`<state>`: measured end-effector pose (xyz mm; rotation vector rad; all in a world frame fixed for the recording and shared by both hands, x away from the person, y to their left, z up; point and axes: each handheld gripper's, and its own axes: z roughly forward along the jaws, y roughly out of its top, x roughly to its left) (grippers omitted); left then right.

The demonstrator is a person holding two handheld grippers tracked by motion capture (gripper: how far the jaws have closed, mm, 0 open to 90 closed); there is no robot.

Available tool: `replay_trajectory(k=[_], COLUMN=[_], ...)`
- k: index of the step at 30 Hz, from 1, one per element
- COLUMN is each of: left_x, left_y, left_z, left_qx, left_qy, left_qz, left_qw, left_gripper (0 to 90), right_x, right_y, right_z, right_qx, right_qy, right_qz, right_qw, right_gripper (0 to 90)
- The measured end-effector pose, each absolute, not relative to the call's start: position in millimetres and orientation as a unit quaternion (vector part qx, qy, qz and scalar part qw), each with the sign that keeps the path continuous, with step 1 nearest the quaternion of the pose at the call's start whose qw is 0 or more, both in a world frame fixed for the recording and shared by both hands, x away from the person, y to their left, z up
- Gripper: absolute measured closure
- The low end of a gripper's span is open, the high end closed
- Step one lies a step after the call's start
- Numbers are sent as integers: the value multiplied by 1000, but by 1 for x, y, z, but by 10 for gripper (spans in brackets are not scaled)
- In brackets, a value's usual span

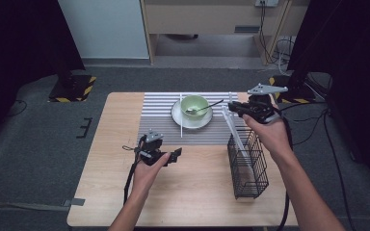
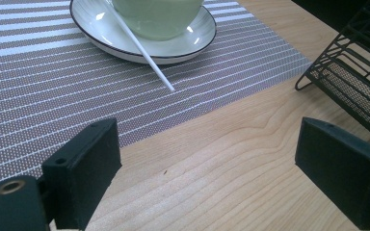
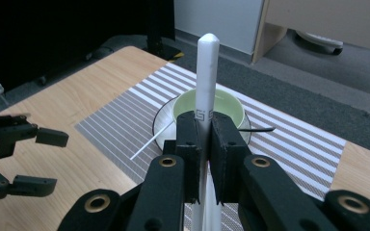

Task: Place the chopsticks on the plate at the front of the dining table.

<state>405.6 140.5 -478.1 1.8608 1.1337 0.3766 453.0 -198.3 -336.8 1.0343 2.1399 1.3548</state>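
My right gripper (image 1: 231, 107) is shut on a white chopstick (image 1: 236, 132), which slants down into the black wire basket (image 1: 248, 166) at the right of the table. In the right gripper view the chopstick (image 3: 207, 72) stands upright between the pads of my right gripper (image 3: 203, 144). A second white chopstick (image 1: 181, 115) leans across the white plate (image 1: 191, 120), which holds a pale green bowl (image 1: 194, 104) with a dark spoon (image 1: 207, 107) in it. My left gripper (image 1: 173, 156) hovers open over bare wood with nothing between its jaws, short of the placemat.
A grey striped placemat (image 1: 159, 118) lies under the plate. In the left gripper view, beyond my left gripper (image 2: 212, 144), the chopstick (image 2: 144, 53) points off the plate (image 2: 96, 24), and the basket (image 2: 356, 77) stands at the right.
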Motion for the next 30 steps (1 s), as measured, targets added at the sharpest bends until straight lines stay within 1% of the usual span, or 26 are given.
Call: replay_trajectory(k=[17, 30], left_x=[406, 405], left_y=[132, 129], left_z=[-479, -479], left_qx=[762, 764], left_qy=[450, 444], left_qz=[154, 157], left_qw=[440, 440], left_gripper=[82, 80], right_x=[450, 448], right_y=[-222, -227], right_z=[-309, -294], right_qx=[380, 372], right_qy=[733, 727], right_qz=[526, 541], right_qw=[202, 200], right_gripper=[834, 837])
